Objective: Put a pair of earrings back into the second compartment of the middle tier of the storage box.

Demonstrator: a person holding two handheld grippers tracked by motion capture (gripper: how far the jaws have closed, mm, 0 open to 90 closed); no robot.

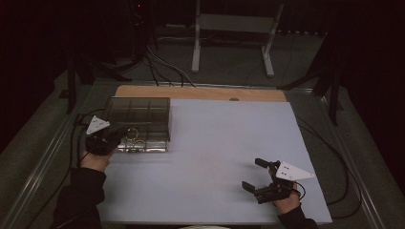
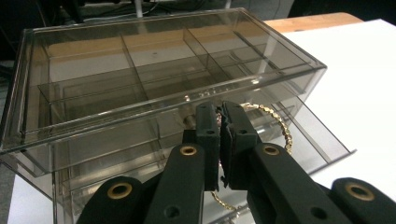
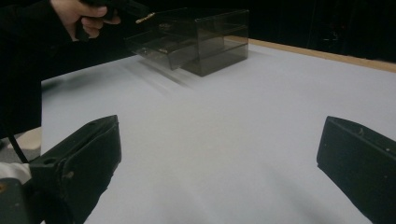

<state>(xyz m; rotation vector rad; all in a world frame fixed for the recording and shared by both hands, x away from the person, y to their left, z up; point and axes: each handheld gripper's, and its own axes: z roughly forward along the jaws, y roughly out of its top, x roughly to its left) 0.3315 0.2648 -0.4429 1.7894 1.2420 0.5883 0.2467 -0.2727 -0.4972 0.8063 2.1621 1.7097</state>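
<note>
A dim room, seen from above a white surface (image 1: 215, 157) with a strip of bare wood along its far edge. Near the far left corner of the surface stands a clear smoky plastic box (image 1: 138, 117) divided into small compartments, with a drawer (image 1: 143, 143) pulled out toward the near edge.

The left hand-held gripper (image 1: 119, 136) sits at the left edge of the surface, just beside the open drawer, held by a hand in a dark sleeve. In the left gripper view its two black jaws are pressed almost together, pinching a thin gold beaded bracelet (image 2: 275, 122). The bracelet loops out to the right of the jaws and over the open drawer, and a short piece of it also shows below the jaws. Whether the bracelet touches the drawer floor cannot be told.

The right hand-held gripper (image 1: 254, 175) rests near the near right corner of the surface, well apart from the box. Its jaws stand wide open with nothing between them; the right gripper view shows bare white surface between them and the box far off.
</note>
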